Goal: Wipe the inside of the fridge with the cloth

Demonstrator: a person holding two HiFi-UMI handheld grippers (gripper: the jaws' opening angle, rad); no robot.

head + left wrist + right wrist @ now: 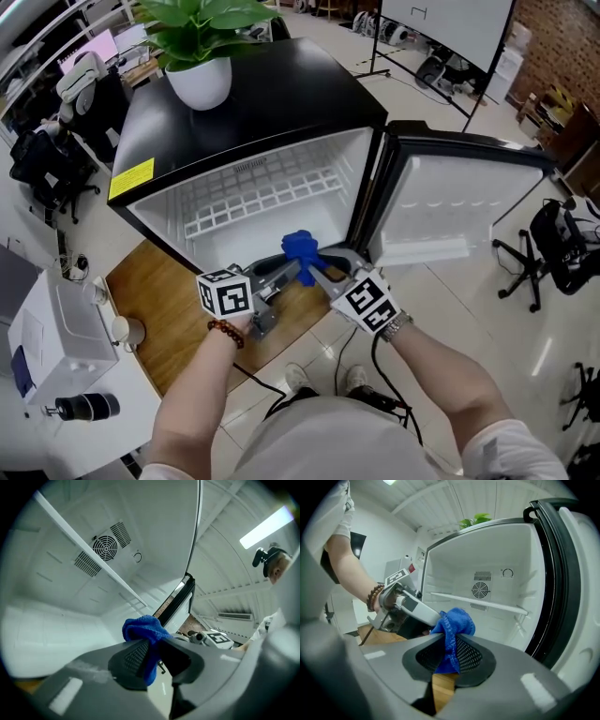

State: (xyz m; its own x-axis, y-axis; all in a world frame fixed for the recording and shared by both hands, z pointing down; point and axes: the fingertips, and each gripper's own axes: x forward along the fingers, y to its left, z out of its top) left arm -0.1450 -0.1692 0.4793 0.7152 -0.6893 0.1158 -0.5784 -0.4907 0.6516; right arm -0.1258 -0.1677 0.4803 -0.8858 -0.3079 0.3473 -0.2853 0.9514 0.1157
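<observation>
A blue cloth [300, 246] is bunched up in front of the open black mini fridge [253, 112], just below its lower front edge. My left gripper [296, 271] and my right gripper [315, 273] meet at it, and each is shut on a fold. In the left gripper view the cloth [143, 629] is pinched between the dark pads of the left gripper [152, 656]. In the right gripper view the cloth [454, 623] hangs between the ribbed pads of the right gripper [449, 657], with the left gripper [410, 607] reaching in from the left. The white fridge interior [487, 559] lies behind.
A white wire shelf [262, 202] crosses the fridge cavity. The fridge door [450, 202] stands open to the right. A potted plant [199, 56] sits on the fridge top. A wooden board [159, 309] lies under the fridge, a white appliance [47, 342] at left, an office chair [553, 248] at right.
</observation>
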